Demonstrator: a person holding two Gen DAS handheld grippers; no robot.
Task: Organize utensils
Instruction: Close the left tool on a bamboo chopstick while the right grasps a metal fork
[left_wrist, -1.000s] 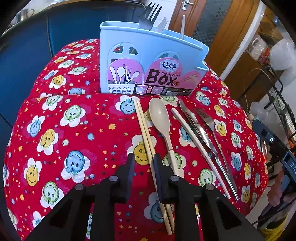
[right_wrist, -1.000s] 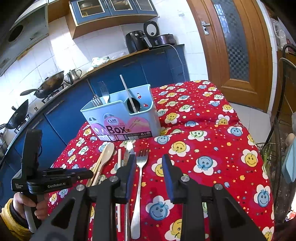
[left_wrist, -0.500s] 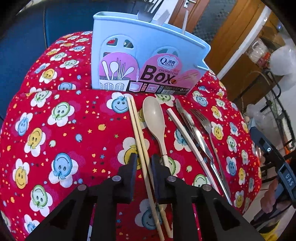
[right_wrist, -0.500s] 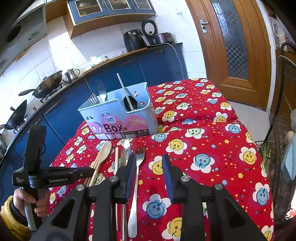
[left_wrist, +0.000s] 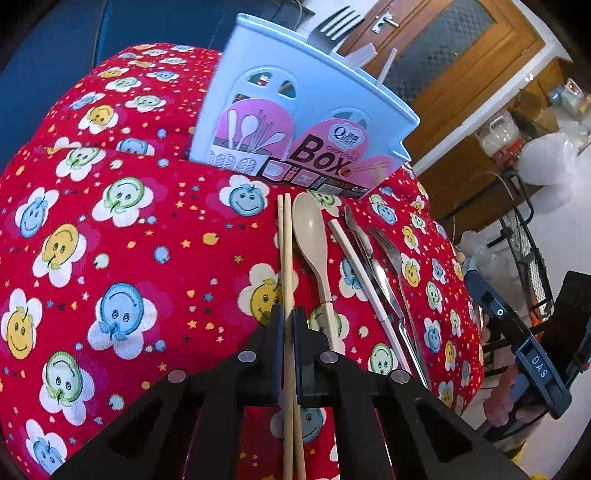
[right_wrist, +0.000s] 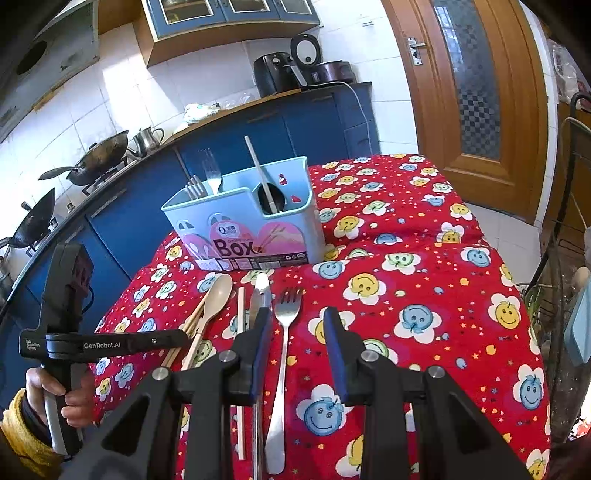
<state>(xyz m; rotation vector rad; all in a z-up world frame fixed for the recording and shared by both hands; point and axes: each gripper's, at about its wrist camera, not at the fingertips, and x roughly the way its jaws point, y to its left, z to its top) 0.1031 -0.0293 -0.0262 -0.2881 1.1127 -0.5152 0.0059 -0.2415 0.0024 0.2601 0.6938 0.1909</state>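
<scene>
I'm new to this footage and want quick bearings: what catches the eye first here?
The loud red smiley-flower tablecloth fills both views. At its far edge stands a pale blue utensil box with forks and a white stick poking out. In front of it lies a row of utensils; the left gripper is shut on the wooden chopsticks at the row's left end, while the right gripper hovers open above the fork.

A: The cloth (left_wrist: 110, 258) under the blue box (left_wrist: 303, 110) looks like matt, ribbed cotton.

B: The box is smooth plastic with a glossy paper label. Just before it, the chopsticks (left_wrist: 286, 258) are pale bare wood and the spoon (left_wrist: 314, 240) matt beige plastic.

A: Beside them, the fork (right_wrist: 282, 350) is polished metal.
</scene>
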